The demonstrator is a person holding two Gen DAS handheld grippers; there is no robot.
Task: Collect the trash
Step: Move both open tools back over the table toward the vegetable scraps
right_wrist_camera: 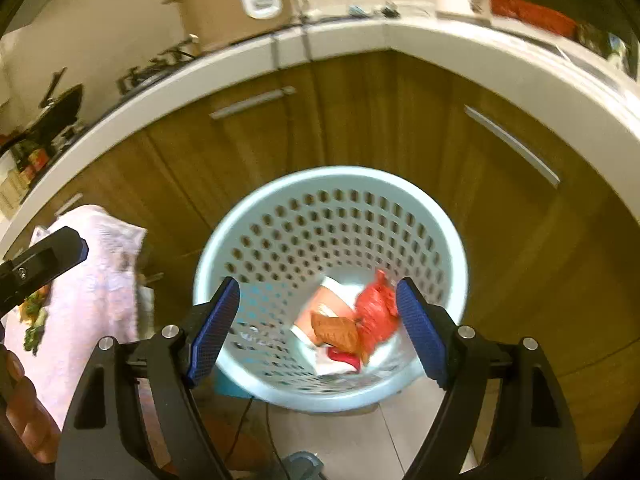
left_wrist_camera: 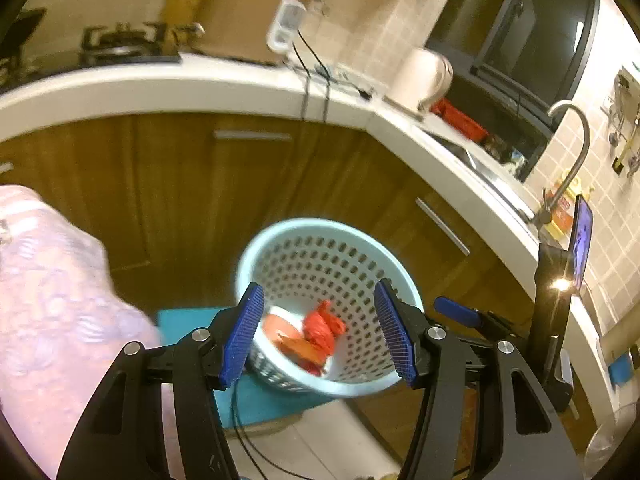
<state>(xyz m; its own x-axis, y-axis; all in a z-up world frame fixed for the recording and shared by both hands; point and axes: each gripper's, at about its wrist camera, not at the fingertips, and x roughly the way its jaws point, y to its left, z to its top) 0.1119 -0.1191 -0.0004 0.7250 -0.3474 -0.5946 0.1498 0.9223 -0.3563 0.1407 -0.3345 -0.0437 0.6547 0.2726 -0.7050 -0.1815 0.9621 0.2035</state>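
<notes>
The trash lies at the bottom of a pale blue perforated basket (right_wrist_camera: 330, 216) on the floor before the wooden cabinets: a knotted red plastic bag (right_wrist_camera: 374, 314), a brown crumpled wrapper (right_wrist_camera: 334, 330) just left of it and touching, and white paper (right_wrist_camera: 340, 288) beneath both. All of it looks light, soft and crushable; the bag's twisted top would likely give the surest pinch, while its slick film could slip from a broad grasp. The right gripper (right_wrist_camera: 316, 330) hangs above the basket, jaws spread wide and empty. The left gripper (left_wrist_camera: 318, 334) hovers nearby, also spread and holding nothing. At the left is a pink patterned cloth (left_wrist_camera: 56, 300). Far behind, a white surface (left_wrist_camera: 200, 80) carries a large pot (left_wrist_camera: 256, 16).
</notes>
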